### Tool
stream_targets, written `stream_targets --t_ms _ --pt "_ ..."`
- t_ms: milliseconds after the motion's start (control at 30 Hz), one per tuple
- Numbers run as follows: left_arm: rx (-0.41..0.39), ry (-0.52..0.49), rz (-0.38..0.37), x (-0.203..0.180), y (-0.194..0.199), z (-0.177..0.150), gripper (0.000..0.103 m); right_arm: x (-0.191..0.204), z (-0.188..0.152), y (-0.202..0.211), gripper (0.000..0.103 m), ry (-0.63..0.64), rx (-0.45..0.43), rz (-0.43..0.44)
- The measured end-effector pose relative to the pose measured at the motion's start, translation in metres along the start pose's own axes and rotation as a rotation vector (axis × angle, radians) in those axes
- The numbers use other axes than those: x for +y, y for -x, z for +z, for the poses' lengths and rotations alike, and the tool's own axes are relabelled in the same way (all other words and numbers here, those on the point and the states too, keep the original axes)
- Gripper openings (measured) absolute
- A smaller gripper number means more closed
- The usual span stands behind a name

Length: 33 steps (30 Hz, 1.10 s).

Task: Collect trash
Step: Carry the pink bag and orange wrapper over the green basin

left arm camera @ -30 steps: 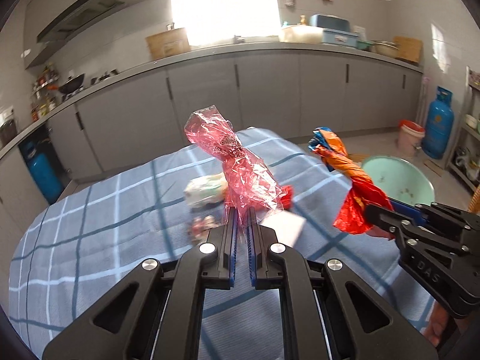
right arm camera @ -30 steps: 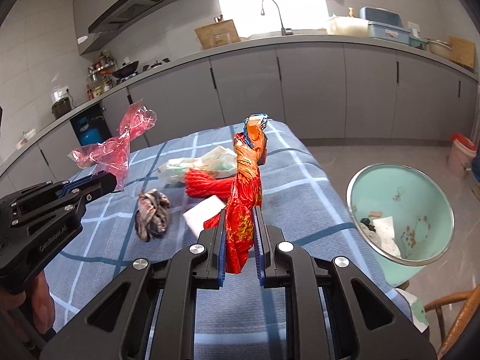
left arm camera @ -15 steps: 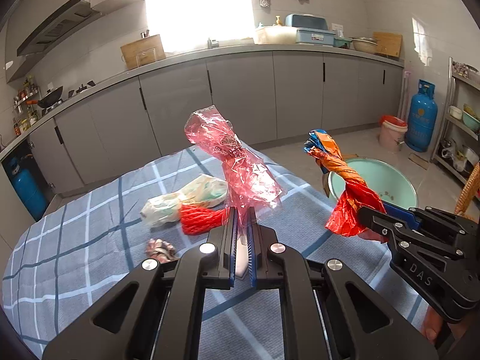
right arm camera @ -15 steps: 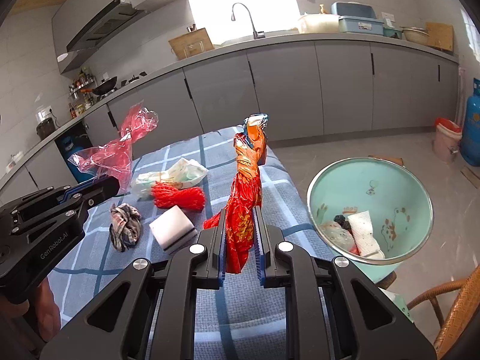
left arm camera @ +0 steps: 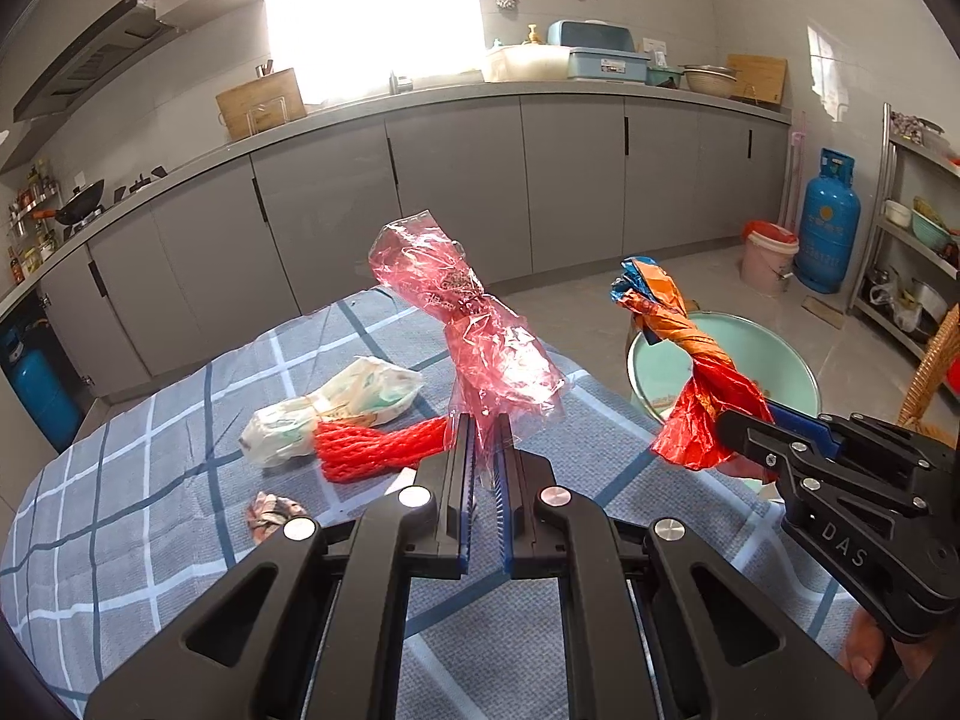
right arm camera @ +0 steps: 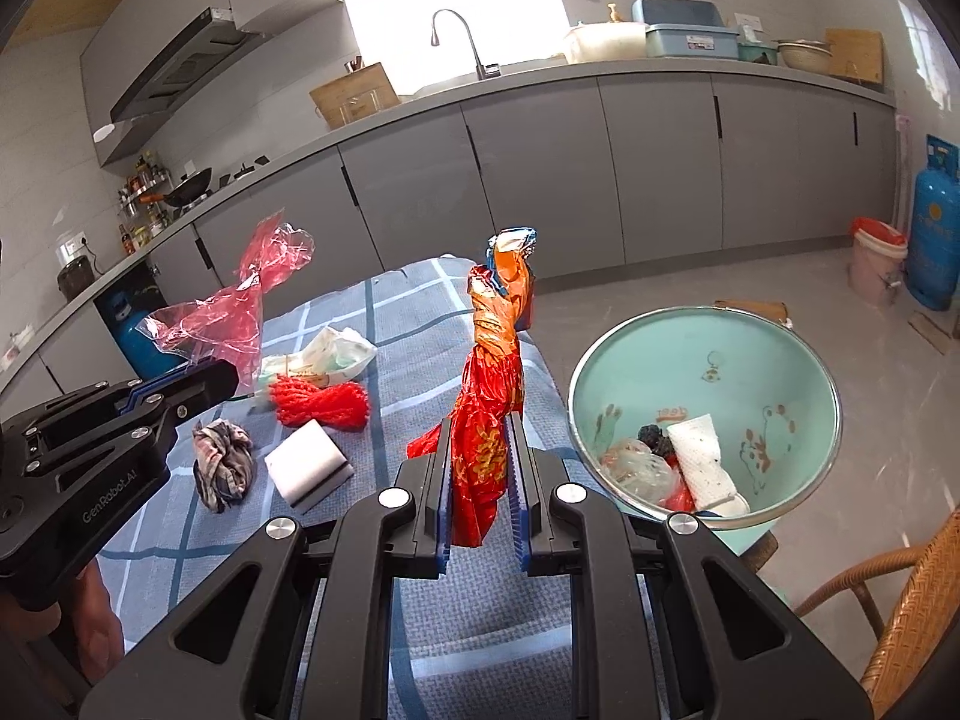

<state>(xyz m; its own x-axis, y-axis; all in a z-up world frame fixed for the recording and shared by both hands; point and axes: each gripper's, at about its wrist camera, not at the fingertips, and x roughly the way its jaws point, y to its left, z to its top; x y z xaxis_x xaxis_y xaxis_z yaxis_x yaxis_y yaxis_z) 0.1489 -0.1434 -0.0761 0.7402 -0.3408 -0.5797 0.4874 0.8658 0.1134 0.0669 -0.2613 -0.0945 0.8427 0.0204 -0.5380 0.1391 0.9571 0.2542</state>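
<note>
Left wrist view: the left gripper (left arm camera: 486, 438) is clamped on the pink plastic wrapper (left arm camera: 474, 324), which stands above the table (left arm camera: 120, 540).
Right wrist view: the right gripper (right arm camera: 480, 450) pinches the twisted orange-red wrapper (right arm camera: 489, 384) upright, just left of the green basin (right arm camera: 780, 372)

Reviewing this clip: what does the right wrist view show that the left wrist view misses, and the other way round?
Only the right wrist view shows the trash inside the mint green basin, including a crumpled paper towel, plus the whole white sponge block and the sink faucet.

Only the left wrist view shows the metal shelf rack at the right wall.

Both show the left gripper shut on a pink cellophane wrapper, the right gripper shut on an orange-red foil wrapper, the red mesh net and the checked tablecloth.
</note>
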Motion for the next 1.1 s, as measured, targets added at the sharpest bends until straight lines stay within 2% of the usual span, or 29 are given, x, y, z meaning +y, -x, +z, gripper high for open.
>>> stream_targets --t_ms 333,1100 --pt "-0.005 -0.032 -0.029 -0.016 -0.007 0.008 0.007 -0.021 0.005 0.002 0.017 -0.033 -0.011 -0.029" --pt "-0.022 -0.137 -0.143 -0.086 -0.04 0.035 0.007 -0.089 0.021 0.005 0.017 -0.102 -0.034 -0.13"
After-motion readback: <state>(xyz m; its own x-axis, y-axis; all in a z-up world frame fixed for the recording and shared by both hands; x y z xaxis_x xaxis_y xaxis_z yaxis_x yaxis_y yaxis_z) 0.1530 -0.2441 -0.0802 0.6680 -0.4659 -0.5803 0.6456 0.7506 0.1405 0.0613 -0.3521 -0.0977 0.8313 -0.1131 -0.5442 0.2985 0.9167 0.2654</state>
